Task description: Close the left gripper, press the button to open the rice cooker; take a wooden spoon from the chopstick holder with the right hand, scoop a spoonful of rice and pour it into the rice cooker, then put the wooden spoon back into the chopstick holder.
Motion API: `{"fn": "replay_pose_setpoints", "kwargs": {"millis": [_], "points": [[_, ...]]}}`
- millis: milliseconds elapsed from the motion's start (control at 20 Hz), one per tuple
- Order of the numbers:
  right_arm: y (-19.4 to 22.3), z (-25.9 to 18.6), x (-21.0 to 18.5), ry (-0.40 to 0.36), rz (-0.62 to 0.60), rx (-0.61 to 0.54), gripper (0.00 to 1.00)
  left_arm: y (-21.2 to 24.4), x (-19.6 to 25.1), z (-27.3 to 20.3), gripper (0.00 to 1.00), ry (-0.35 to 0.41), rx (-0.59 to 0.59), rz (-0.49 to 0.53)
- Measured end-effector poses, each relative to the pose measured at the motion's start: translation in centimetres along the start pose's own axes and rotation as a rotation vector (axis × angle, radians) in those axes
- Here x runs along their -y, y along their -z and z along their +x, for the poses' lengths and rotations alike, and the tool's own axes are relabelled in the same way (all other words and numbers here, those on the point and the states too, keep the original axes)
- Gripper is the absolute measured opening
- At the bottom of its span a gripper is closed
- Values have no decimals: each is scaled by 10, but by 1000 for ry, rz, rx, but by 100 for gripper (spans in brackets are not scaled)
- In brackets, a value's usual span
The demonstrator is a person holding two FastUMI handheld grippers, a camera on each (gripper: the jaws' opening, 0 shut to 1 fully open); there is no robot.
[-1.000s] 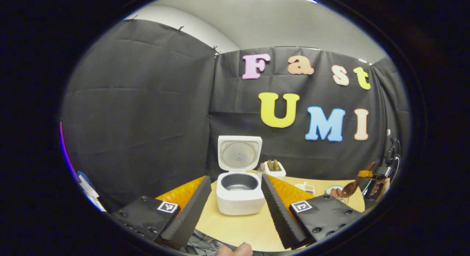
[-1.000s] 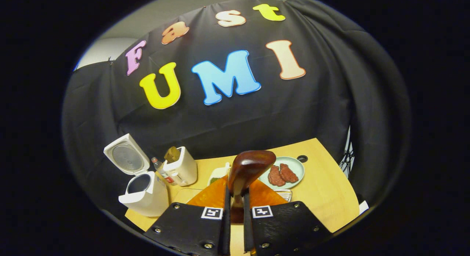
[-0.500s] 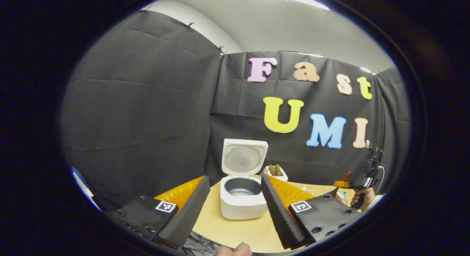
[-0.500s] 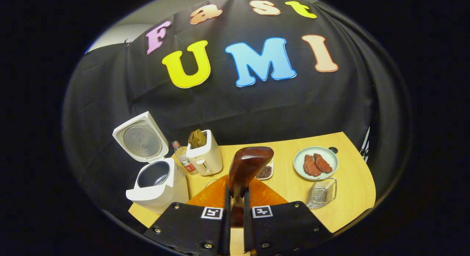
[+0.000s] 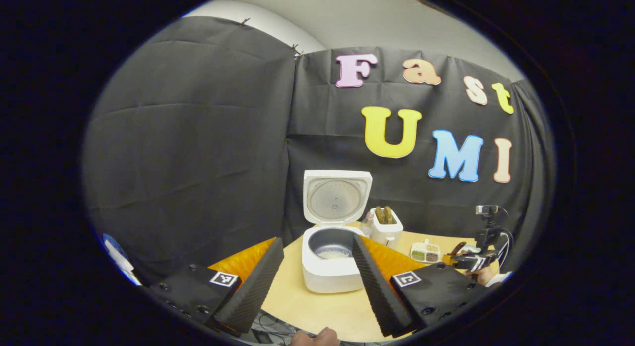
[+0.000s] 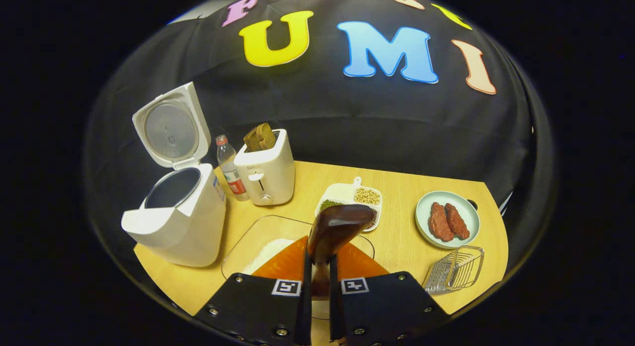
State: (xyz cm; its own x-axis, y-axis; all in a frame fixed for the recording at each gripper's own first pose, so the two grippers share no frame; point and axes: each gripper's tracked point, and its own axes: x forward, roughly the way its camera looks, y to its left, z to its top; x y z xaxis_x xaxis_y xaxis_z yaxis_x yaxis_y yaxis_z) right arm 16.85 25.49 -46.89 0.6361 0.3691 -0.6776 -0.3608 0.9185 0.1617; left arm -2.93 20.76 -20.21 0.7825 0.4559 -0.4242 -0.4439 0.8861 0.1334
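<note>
We see our right gripper (image 6: 317, 281) clamped on the wooden spoon (image 6: 337, 229), whose bowl hangs over a glass dish of rice (image 6: 263, 246) near the table's (image 6: 397, 227) front edge. The rice cooker (image 6: 173, 212) stands lid-up at the table's left end, beside a toaster (image 6: 263, 170). Our left gripper (image 5: 312, 281) is spread wide, holding nothing, facing the cooker.
</note>
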Motion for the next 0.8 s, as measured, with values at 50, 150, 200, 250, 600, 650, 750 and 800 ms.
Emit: {"fn": "replay_pose_setpoints", "kwargs": {"millis": [50, 150, 200, 250, 600, 650, 750, 800], "points": [[9, 5, -4, -8, -13, -18, 15, 4, 1, 3, 94, -4, -11, 1], [14, 13, -17, -34, -22, -29, 15, 7, -2, 3, 98, -20, -22, 9], [13, 16, -21, -44, -14, -30, 15, 7, -6, 3, 94, -34, -19, 20], [15, 19, -29, -64, 22, -42, 15, 6, -11, 2, 94, -50, -21, 25], [9, 33, -60, -186, 359, -106, 15, 6, -28, -8, 98, -110, -15, 6], [9, 35, -60, -195, 394, -108, 15, 4, -30, -8, 96, -117, -8, 11], [8, 36, -59, -223, 506, -119, 15, 1, -32, -11, 98, -123, -3, 11], [9, 37, -56, -239, 576, -127, 15, 1, -32, -13, 96, -125, -3, 10]]}}
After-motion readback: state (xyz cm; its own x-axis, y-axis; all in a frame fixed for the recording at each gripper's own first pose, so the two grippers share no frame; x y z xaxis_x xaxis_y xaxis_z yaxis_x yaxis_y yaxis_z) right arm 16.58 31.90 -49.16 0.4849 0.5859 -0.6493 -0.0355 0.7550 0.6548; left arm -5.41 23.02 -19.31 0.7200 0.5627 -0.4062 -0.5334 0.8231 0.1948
